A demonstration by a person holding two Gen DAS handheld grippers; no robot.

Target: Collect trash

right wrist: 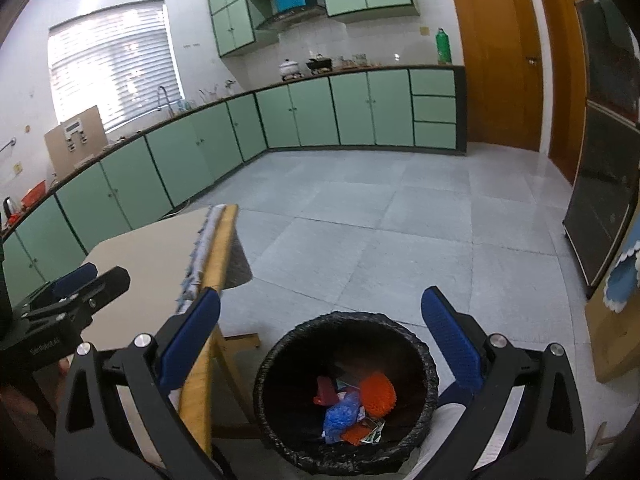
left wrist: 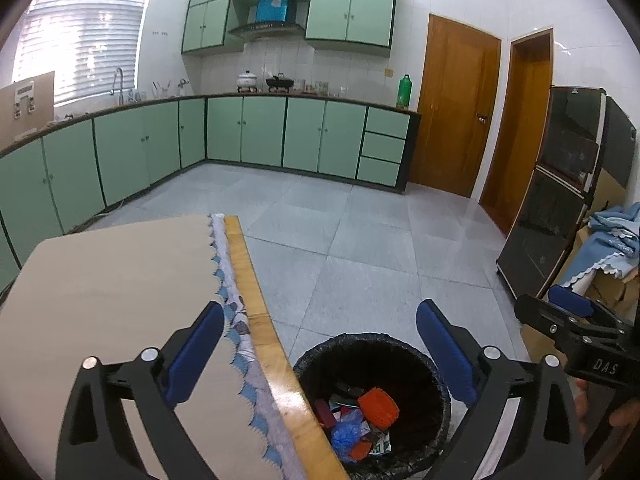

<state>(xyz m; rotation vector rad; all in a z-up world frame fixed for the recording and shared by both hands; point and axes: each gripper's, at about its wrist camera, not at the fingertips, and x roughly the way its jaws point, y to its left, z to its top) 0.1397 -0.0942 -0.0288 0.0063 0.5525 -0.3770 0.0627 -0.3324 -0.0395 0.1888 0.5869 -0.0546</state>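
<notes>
A round bin with a black liner (left wrist: 434, 364) (right wrist: 276, 352) stands on the floor beside the table's edge. Inside lie an orange ribbed piece (left wrist: 378, 406) (right wrist: 378, 394), a blue crumpled piece (left wrist: 346, 436) (right wrist: 340, 414), a red piece (right wrist: 326, 390) and paper scraps. My left gripper (left wrist: 320, 352) is open and empty, above the table edge and the bin. My right gripper (right wrist: 320, 340) is open and empty, above the bin. The right gripper also shows at the right in the left wrist view (left wrist: 568, 312), and the left gripper at the left in the right wrist view (right wrist: 92, 280).
The table (left wrist: 100, 280) (right wrist: 152, 252) has a beige top, a wooden edge (left wrist: 256, 304) and a scalloped cloth (left wrist: 232, 292). Grey tiled floor (left wrist: 360, 232) stretches ahead to green cabinets (left wrist: 260, 132). A dark cabinet (left wrist: 560, 184) and boxes with blue cloth (left wrist: 612, 240) stand at the right.
</notes>
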